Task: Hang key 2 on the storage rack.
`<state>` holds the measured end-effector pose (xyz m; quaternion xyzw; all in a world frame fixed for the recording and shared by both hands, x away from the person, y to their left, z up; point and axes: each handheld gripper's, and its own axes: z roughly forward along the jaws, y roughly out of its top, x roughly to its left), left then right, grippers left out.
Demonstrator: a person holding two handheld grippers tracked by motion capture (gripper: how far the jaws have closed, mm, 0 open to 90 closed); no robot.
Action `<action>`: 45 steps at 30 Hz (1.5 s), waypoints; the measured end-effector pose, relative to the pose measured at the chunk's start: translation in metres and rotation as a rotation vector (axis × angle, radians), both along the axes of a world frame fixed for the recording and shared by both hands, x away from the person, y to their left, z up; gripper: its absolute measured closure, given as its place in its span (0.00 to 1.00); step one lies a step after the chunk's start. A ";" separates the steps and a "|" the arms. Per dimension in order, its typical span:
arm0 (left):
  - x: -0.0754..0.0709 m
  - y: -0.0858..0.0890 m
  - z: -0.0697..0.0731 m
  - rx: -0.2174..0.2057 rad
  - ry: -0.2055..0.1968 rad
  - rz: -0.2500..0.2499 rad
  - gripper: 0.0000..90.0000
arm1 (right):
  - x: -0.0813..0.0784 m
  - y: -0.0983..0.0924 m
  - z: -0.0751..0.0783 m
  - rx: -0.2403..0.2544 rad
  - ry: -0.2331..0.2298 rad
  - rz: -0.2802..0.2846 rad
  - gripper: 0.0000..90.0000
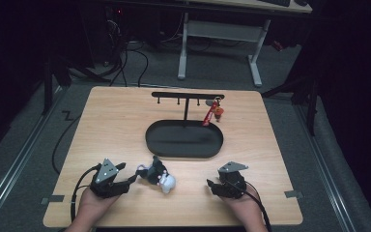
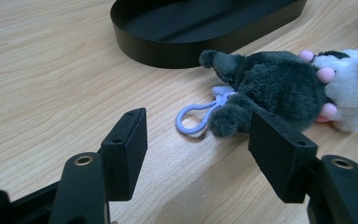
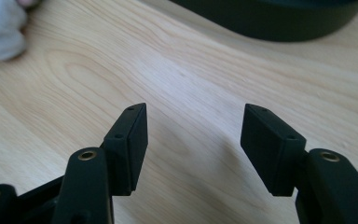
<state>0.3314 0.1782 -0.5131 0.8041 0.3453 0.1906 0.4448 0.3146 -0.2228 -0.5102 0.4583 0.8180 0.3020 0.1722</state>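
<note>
A grey and white plush keychain (image 1: 158,175) lies on the table in front of the black oval tray (image 1: 184,139). In the left gripper view the plush (image 2: 279,86) has pink dots and a pale blue clip loop (image 2: 196,116) lying on the wood just ahead of the jaws. My left gripper (image 1: 128,181) is open, close to the plush's left side, with nothing between its jaws (image 2: 198,149). My right gripper (image 1: 211,186) rests open over bare wood (image 3: 193,140), to the right of the plush. A red keychain (image 1: 212,112) hangs on the black hook rack (image 1: 187,95).
The rack stands on the tray's far side with several bare hooks. The table's front edge (image 1: 174,224) is near both hands. A white-legged desk (image 1: 220,43) and cables stand on the floor beyond the table.
</note>
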 end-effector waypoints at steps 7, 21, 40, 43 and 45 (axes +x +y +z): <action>0.003 -0.001 0.000 -0.004 -0.002 -0.007 0.42 | -0.003 0.020 0.006 0.015 -0.023 0.035 0.45; 0.001 0.003 0.001 0.002 -0.010 0.006 0.42 | 0.003 0.071 0.014 0.045 -0.038 0.155 0.42; -0.009 0.019 0.004 -0.011 -0.016 0.067 0.41 | 0.003 0.128 0.000 0.096 -0.001 0.272 0.28; -0.010 0.020 0.005 -0.011 -0.018 0.071 0.41 | 0.009 0.138 -0.004 0.084 0.003 0.267 0.39; -0.010 0.021 0.004 -0.008 -0.019 0.071 0.41 | 0.010 0.140 -0.005 0.066 -0.020 0.257 0.51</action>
